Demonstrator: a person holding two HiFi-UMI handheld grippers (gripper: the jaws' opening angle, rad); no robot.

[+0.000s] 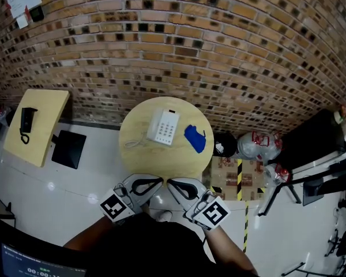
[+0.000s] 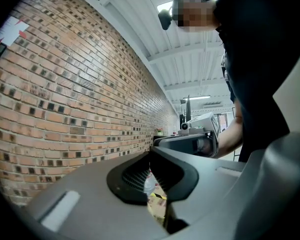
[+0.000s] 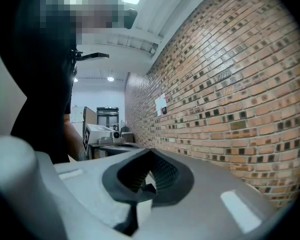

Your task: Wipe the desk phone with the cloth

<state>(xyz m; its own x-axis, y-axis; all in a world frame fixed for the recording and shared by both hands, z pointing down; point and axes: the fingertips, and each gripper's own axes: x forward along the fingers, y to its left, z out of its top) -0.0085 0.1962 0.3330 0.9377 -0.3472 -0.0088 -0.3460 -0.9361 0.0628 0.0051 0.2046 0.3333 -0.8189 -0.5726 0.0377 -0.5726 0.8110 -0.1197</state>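
Note:
A white desk phone (image 1: 162,126) lies on the round wooden table (image 1: 139,157), its cord trailing to the left. A crumpled blue cloth (image 1: 195,138) sits just right of the phone, apart from it. My left gripper (image 1: 160,181) and right gripper (image 1: 169,182) hang close to my body, below the table's near edge, tips pointing at each other. Both are shut with nothing between the jaws. The left gripper view shows its closed jaws (image 2: 151,155) against the brick wall, with the other gripper beyond. The right gripper view shows its closed jaws (image 3: 150,152) the same way. Neither gripper view shows the phone or the cloth.
A brick wall (image 1: 219,51) runs behind the table. A square wooden side table (image 1: 46,114) at the left carries a black handset (image 1: 26,122). Plastic bags (image 1: 256,146) and a taped cardboard box (image 1: 233,175) lie on the floor at the right. A monitor (image 1: 23,258) stands at the lower left.

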